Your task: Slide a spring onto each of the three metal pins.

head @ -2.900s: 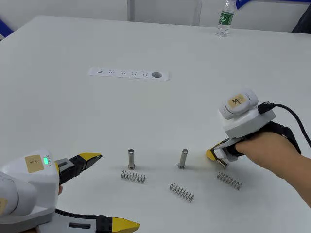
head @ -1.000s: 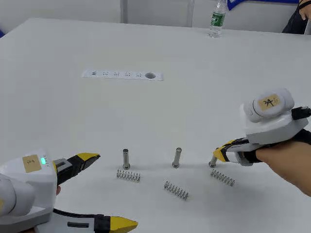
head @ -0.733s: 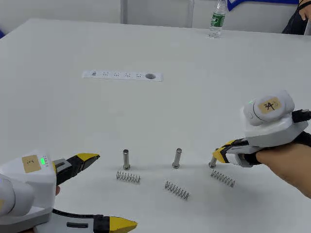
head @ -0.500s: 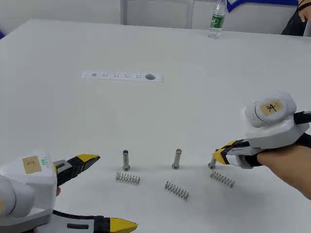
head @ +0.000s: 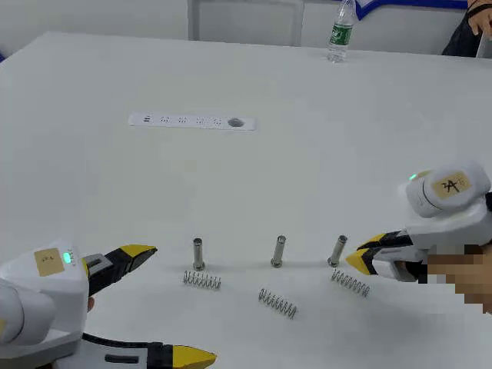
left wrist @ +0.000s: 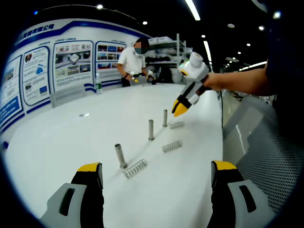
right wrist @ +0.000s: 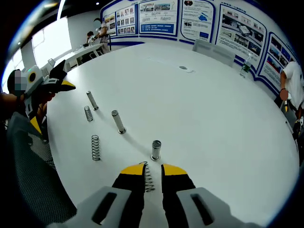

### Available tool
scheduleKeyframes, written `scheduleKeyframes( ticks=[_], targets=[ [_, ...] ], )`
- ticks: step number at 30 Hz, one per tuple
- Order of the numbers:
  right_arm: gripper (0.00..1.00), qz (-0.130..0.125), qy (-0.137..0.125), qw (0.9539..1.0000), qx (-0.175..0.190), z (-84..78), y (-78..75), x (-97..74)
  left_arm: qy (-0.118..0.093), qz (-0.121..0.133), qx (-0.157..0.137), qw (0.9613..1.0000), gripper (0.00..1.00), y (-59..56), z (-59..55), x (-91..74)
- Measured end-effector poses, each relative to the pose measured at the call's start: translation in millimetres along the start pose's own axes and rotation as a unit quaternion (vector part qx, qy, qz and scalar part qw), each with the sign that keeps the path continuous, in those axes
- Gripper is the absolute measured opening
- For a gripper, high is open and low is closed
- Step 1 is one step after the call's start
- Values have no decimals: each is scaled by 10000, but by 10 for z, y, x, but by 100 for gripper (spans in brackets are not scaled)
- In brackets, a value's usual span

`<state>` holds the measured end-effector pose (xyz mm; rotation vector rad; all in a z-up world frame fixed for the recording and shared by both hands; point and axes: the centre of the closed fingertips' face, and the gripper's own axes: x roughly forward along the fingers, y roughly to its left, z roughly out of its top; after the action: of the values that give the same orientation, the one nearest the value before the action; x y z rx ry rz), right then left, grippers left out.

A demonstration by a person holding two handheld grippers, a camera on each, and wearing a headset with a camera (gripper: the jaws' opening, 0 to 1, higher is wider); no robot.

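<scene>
Clearly your right hand-held gripper [right wrist: 153, 170], barely parted and empty, is nearest: the spring [right wrist: 148, 179] lies lengthwise beneath its tips at lower centre, its pin [right wrist: 156, 149] just above.

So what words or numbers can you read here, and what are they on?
No text reads clearly.
Tan sticker on the right gripper: dark mark, too blurred to read.
Green label on the bottle: too small.
Wall posters: too blurred.
Power strip: markings too small.
</scene>
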<state>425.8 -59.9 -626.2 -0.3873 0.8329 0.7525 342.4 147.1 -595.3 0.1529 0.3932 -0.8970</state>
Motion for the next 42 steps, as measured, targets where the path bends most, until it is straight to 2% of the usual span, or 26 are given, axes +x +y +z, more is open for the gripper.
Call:
scheduleKeyframes(
  ticks=[5, 14, 16, 21, 28, 42],
  targets=[
    [14, 218, 245, 9992, -237, -143, 47, 12, -13, -2, 4, 10000, 96, -3, 10, 8],
    [14, 462, 578, 9956, -568, -281, 94, 85, -2, 16, -21, 10000, 96, -5, -9, 8],
    [14, 480, 615, 9948, -652, -280, 104, 102, -1, 23, -33, 10000, 96, -1, -13, 5],
    [15, 497, 492, 9951, -694, -157, 149, 146, 10, 38, -44, 10000, 96, 5, -22, -1],
    [15, 512, 510, 9946, -739, -112, 152, 263, -2, 27, -56, 10000, 96, -14, -14, 6],
    [14, 644, 827, 9892, -1023, -141, 159, 395, 21, 47, -87, 9999, 95, -18, -17, -6]
  ],
)
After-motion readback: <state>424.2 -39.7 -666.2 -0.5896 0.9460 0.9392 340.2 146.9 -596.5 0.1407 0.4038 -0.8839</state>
